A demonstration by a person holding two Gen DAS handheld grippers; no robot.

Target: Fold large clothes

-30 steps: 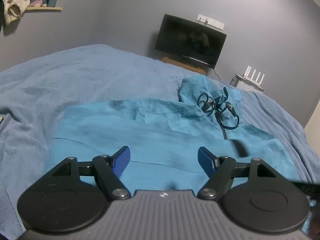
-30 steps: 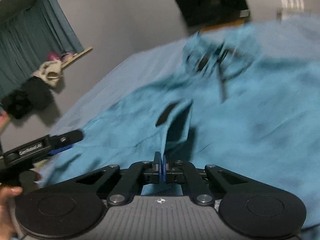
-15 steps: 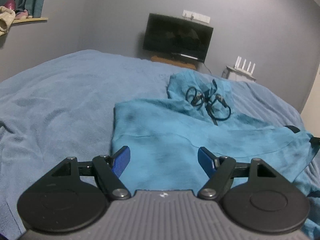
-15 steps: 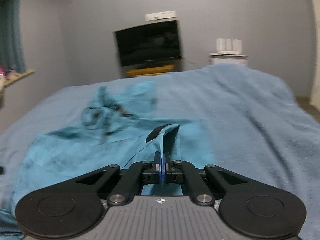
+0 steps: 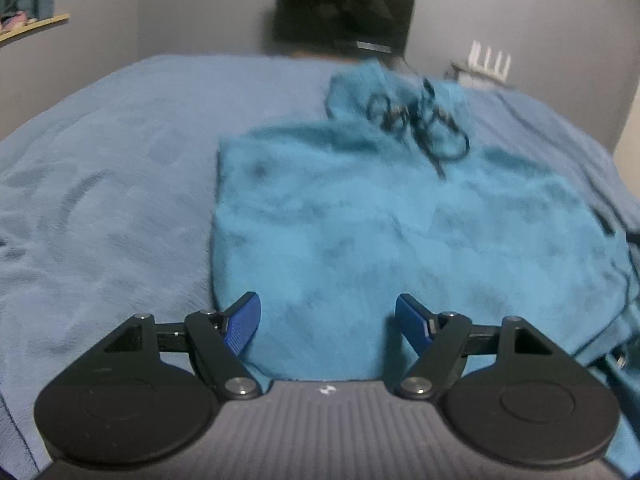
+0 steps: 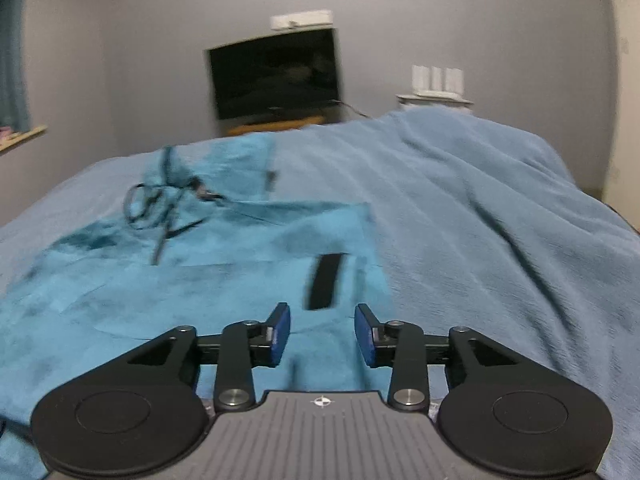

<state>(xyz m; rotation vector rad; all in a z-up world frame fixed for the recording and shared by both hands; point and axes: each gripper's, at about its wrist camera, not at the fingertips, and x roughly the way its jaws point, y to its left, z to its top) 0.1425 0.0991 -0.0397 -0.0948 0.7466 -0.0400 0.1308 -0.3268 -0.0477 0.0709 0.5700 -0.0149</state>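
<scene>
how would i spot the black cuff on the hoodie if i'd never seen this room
Start at the big pale blue blanket covering the bed; the brighter teal hoodie lies flat on it. Follow its right edge to the folded sleeve just ahead of the right gripper. The black cuff is a solid dark strip, unlike the thin looped drawstrings further back.

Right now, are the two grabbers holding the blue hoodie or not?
Left gripper: open, holding nothing, above the hoodie.
Right gripper: open, holding nothing.

Bare blanket (image 6: 500, 216) lies open right of the hoodie (image 5: 400, 232); black drawstrings (image 5: 420, 128) clutter its far end
</scene>
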